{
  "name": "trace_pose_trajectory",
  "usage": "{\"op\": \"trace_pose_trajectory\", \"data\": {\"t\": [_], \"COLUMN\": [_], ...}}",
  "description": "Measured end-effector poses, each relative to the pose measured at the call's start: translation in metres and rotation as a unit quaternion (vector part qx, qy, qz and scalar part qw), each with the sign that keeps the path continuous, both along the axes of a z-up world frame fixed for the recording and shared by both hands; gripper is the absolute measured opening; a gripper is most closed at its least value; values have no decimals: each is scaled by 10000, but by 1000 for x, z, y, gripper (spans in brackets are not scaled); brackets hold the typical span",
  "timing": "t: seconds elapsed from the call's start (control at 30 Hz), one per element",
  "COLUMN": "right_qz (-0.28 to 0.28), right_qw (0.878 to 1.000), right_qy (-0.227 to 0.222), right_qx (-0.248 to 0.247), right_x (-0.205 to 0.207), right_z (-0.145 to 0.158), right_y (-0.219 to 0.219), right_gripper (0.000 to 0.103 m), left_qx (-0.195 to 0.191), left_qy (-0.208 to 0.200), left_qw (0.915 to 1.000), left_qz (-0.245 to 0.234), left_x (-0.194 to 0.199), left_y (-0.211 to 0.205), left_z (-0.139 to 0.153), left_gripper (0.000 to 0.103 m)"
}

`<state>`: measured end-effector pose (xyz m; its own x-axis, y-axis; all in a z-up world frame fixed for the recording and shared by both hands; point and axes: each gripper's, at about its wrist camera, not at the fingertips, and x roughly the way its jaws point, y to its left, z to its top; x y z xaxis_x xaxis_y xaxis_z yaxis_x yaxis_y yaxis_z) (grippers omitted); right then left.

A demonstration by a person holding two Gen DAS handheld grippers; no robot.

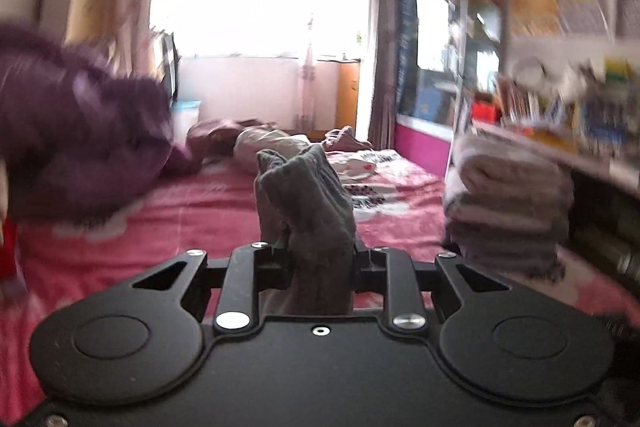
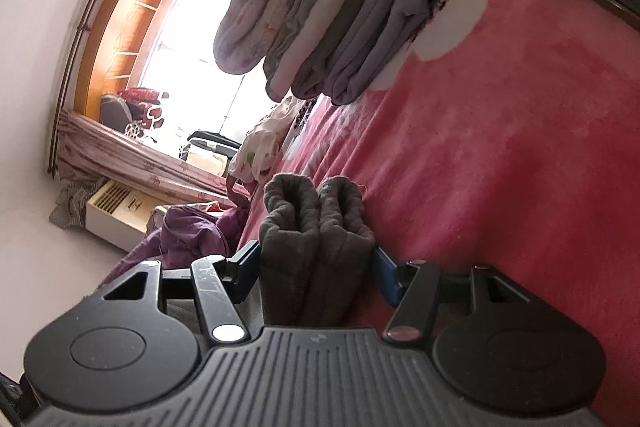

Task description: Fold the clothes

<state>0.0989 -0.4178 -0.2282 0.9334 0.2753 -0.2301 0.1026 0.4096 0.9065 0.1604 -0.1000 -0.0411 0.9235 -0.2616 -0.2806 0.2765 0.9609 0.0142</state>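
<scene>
Left claw (image 1: 320,251) level above pink bed (image 1: 200,219), clamped on grey cloth (image 1: 308,195), right claw (image 2: 316,267) rolled sideways, gripping folded grey cloth (image 2: 316,227)

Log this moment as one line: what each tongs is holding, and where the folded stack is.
left tongs: shut on grey cloth | right tongs: shut on grey cloth | folded stack: on pink bedspread

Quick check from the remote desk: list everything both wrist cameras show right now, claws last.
grey garment: one, dark grey, bunched in both claws
folded clothes stack: one, lilac, white, grey, on the bed
purple garment: one, blurred, left of left view
loose clothes: several, mauve and beige, far end of bed
bedspread: one, pink with white flowers
bookshelf: one, right wall
window: one, bright
left claw: shut on garment
right claw: shut on garment
</scene>
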Motion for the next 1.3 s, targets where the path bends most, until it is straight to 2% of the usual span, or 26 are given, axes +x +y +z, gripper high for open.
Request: {"op": "trace_pose_trajectory", "data": {"t": [0.13,0.27,0.4,0.5,0.67,0.73,0.8,0.83,0.9,0.97,1.07,1.17,1.23,1.3], "right_qz": [-33,-47,-22,-15,-90,-110,-146,-166,-258,-351,-461,-400,-192,82], "right_qw": [9997,9995,9998,9999,9998,9998,9997,9996,9993,9990,9981,9917,9764,9523], "right_qy": [79,138,142,15,-120,-148,-188,-210,-251,-276,-334,-548,-851,-1169], "right_qx": [239,291,154,102,133,97,80,73,25,-16,-246,-1094,-1975,-2817], "right_x": [-1,-2,-3,-6,-7,-7,-7,-7,-9,-11,-14,-16,-16,-15], "right_z": [1,4,10,15,18,19,20,20,22,23,29,50,69,84], "right_y": [-6,-11,-14,-17,-26,-29,-33,-36,-42,-47,-50,-36,-14,13], "right_gripper": [61,64,67,68,68,68,68,68,68,68,68,68,68,67], "left_qx": [679,1434,1898,2327,3142,3339,3433,3356,3174,3060,2528,1942,1595,1322], "left_qy": [-158,-398,-471,-547,-734,-725,-573,-513,-502,-575,-567,-330,-103,126], "left_qw": [9974,9879,9786,9684,9428,9349,9286,9282,9292,9324,9518,9742,9843,9902], "left_qz": [-180,-429,-635,-715,-838,-965,-1289,-1520,-1824,-1835,-1641,-1098,-746,-433], "left_x": [-2,-11,-17,-19,-25,-27,-27,-30,-38,-47,-57,-49,-35,-19], "left_y": [-50,-95,-124,-143,-172,-181,-186,-185,-179,-168,-136,-96,-72,-52], "left_z": [-10,-28,-49,-67,-101,-112,-119,-119,-114,-105,-83,-71,-68,-66], "left_gripper": [23,22,22,22,22,22,28,45,46,47,47,43,43,43]}}
